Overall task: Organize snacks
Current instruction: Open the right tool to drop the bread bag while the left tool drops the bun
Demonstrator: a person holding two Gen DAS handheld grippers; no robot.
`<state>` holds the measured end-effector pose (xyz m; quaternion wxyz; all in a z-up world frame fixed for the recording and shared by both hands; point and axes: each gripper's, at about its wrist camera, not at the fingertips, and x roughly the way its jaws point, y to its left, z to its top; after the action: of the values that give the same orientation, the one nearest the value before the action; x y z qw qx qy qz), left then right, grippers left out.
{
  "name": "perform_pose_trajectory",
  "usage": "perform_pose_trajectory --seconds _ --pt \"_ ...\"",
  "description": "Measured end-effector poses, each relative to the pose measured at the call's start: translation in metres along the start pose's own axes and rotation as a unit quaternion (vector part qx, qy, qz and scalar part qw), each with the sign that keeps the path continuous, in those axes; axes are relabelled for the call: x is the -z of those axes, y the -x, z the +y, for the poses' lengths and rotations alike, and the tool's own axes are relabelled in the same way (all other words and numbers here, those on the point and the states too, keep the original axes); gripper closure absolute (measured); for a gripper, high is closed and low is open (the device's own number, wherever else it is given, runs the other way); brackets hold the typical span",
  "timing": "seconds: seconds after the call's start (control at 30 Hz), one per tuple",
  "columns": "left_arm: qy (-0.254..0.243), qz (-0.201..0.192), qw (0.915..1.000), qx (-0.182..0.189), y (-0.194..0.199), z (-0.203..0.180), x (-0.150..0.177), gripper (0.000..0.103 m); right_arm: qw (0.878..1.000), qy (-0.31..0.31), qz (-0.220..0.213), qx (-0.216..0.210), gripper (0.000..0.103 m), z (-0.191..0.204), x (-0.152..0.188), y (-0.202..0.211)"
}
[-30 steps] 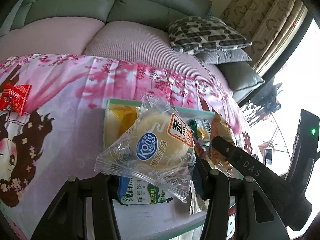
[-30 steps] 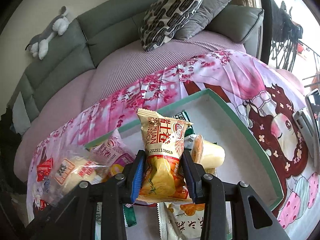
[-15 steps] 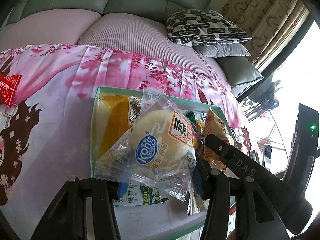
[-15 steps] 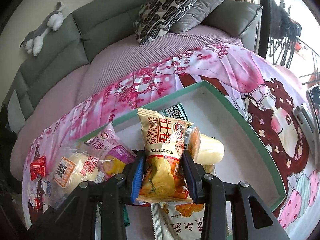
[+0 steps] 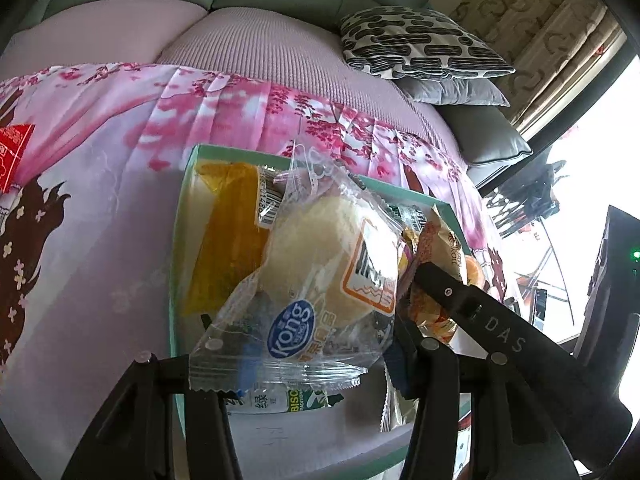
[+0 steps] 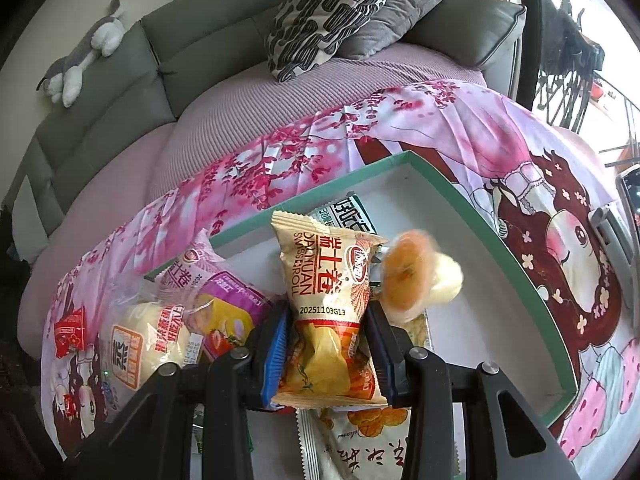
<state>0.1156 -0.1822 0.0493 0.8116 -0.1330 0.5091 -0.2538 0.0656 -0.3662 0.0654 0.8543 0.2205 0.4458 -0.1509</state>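
My left gripper [image 5: 316, 364] is shut on a clear-wrapped steamed cake [image 5: 320, 276] and holds it over the left part of the green-rimmed tray [image 5: 176, 264]. My right gripper [image 6: 326, 350] is shut on a beige and orange Swiss roll packet [image 6: 326, 300], held upright above the tray [image 6: 500, 240]. The cake also shows in the right wrist view [image 6: 140, 340], at lower left. A small orange-ended snack [image 6: 416, 280] looks blurred just right of the Swiss roll packet. The right gripper's arm shows in the left wrist view [image 5: 480, 320].
The tray holds a yellow packet [image 5: 228, 240], a green biscuit pack [image 5: 280, 402], a pink-purple roll packet [image 6: 216, 292] and a beige packet [image 6: 360, 448]. A red sachet [image 5: 12, 152] lies on the pink cloth. Sofa and pillows [image 6: 332, 12] stand behind.
Both grippers have moved closer over the tray with their packets still held. The small orange-ended snack beside the Swiss roll packet has shifted right and is now blurred.
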Motion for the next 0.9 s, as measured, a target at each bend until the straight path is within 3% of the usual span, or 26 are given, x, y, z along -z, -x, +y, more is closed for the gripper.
perform_pose_trajectory --seconds 0.47,0.57,0.9 --pt "0.001 -0.002 0.9999 -0.010 0.019 0.001 -0.004 0.047 1.000 0.003 -0.006 0.002 0.049 0.001 -0.004 0.012" --pt "-0.002 -0.007 0.9998 -0.017 0.026 -0.001 -0.005 0.041 1.000 0.004 -0.011 -0.002 0.049 0.001 -0.005 0.016" --pt "-0.017 -0.031 0.9993 -0.016 0.047 -0.010 -0.007 0.040 1.000 -0.002 -0.021 -0.011 0.049 -0.002 -0.008 0.025"
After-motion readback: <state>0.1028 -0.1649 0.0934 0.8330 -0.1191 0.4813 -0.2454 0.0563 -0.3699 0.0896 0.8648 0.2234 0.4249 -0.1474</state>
